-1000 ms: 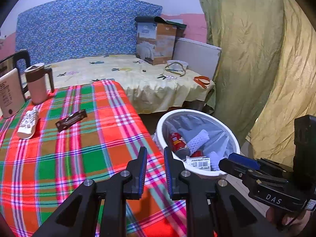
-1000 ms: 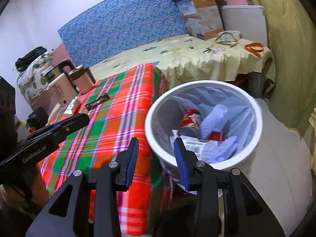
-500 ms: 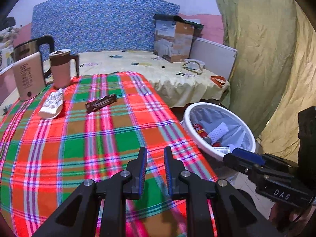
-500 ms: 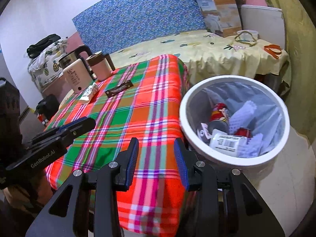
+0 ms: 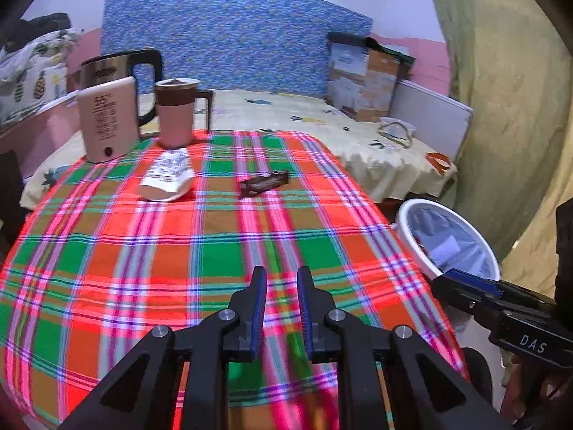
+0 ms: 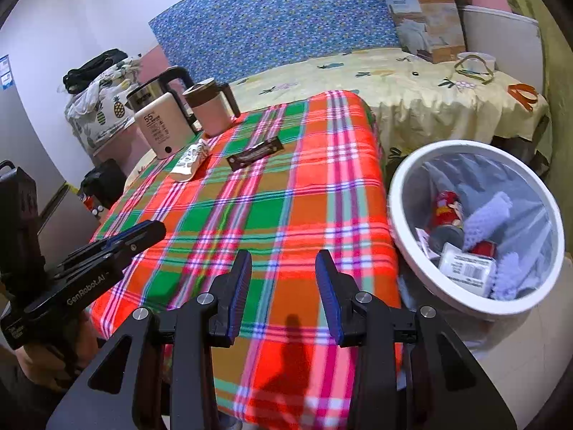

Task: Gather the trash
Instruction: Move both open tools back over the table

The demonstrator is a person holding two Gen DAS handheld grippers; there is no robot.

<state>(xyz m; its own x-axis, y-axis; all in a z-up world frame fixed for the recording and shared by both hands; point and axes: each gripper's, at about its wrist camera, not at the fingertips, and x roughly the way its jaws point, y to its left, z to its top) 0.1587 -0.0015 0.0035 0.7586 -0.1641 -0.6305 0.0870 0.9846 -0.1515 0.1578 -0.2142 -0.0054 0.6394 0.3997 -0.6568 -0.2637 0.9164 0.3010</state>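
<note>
Left hand-held gripper [image 5: 280, 288]: jaws parted by a narrow gap, nothing between them, poised over the near part of the counter [image 5: 143, 251], which is covered in a red, green and orange plaid cloth.

Right hand-held gripper [image 6: 283, 268]: jaws set wider apart, empty, over the near right corner of the counter; it also shows at the right edge of the left wrist view.

Dark brown snack wrapper [image 5: 264, 184]: flat on the cloth, well ahead of the left hand-held gripper and almost straight in line with it.

White crumpled packet [image 5: 167, 178]: on the cloth, ahead and to the left, just left of the brown wrapper and apart from it.

Pink lidded mug with dark handle [image 5: 177, 111]: upright at the far edge of the counter, just behind the white packet.

Pink kettle [image 5: 107, 119]: upright, left of the mug; a steel kettle with a black handle stands close behind it.

White trash bin [image 6: 404, 236]: on the floor beside the counter, to the right of the right hand-held gripper, lined with a clear bag. Holds a red can, white foam netting and a barcoded label piece.

Bed [image 6: 412, 96]: beyond the counter, yellow printed sheet, blue patterned headboard; bears a cardboard box [image 6: 428, 18] and orange scissors.
</note>
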